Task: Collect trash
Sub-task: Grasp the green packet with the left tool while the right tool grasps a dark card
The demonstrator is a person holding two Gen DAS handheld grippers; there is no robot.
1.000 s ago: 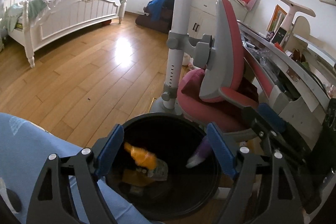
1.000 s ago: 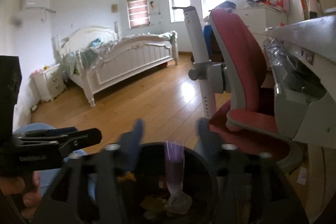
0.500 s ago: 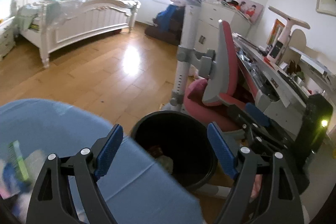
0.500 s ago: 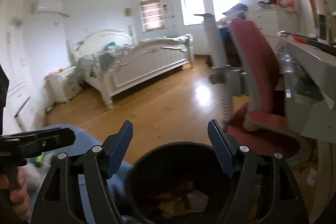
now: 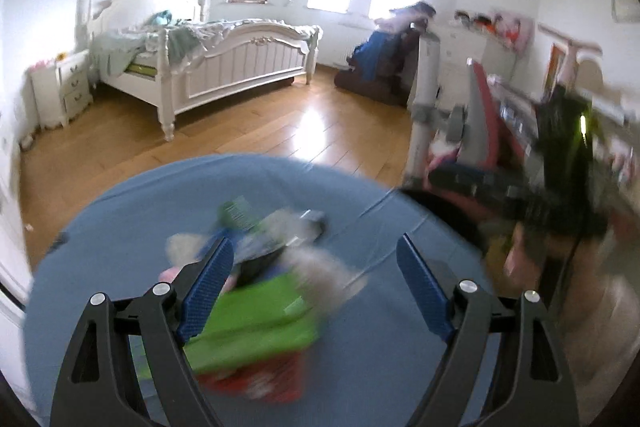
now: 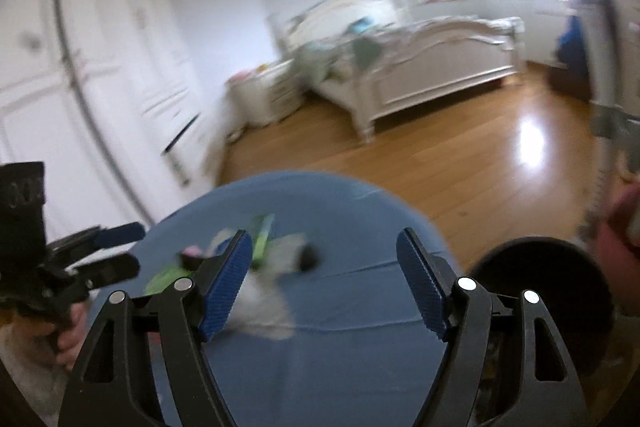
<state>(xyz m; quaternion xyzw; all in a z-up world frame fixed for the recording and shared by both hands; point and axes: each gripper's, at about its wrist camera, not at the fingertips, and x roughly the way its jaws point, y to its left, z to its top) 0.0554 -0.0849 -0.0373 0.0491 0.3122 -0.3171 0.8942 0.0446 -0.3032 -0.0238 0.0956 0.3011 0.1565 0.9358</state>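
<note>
Fingers (image 5: 212, 283) of the left gripper (image 5: 316, 287) stand spread wide with nothing pinched between them, hanging over a round bench (image 5: 120, 227) covered in blue cloth. Below them lies the trash (image 5: 256, 311): a green packet (image 5: 256, 319) with a red packet (image 5: 264, 375) under its near edge, some pale crumpled paper and a dark scrap farther back, all smeared by motion so I cannot tell the pieces apart with any certainty.

The right gripper (image 6: 324, 283) has its fingers (image 6: 224, 287) apart too, empty; its jaws have just been opening. It hovers over the same blue bench (image 6: 340, 347), with the heap of trash (image 6: 256, 267) lying just past its left-hand finger. In the right wrist view the left gripper (image 6: 100, 251) shows at the left edge, held in a hand (image 6: 68, 331).

The black bin (image 6: 548, 291) stands on the wooden floor (image 6: 440, 163) just beside the bench, at its right. Past it stands a red chair (image 5: 488, 131). A white bed (image 5: 224, 63) stands across the room under the windows, a small white nightstand (image 5: 64, 91) beside it.
</note>
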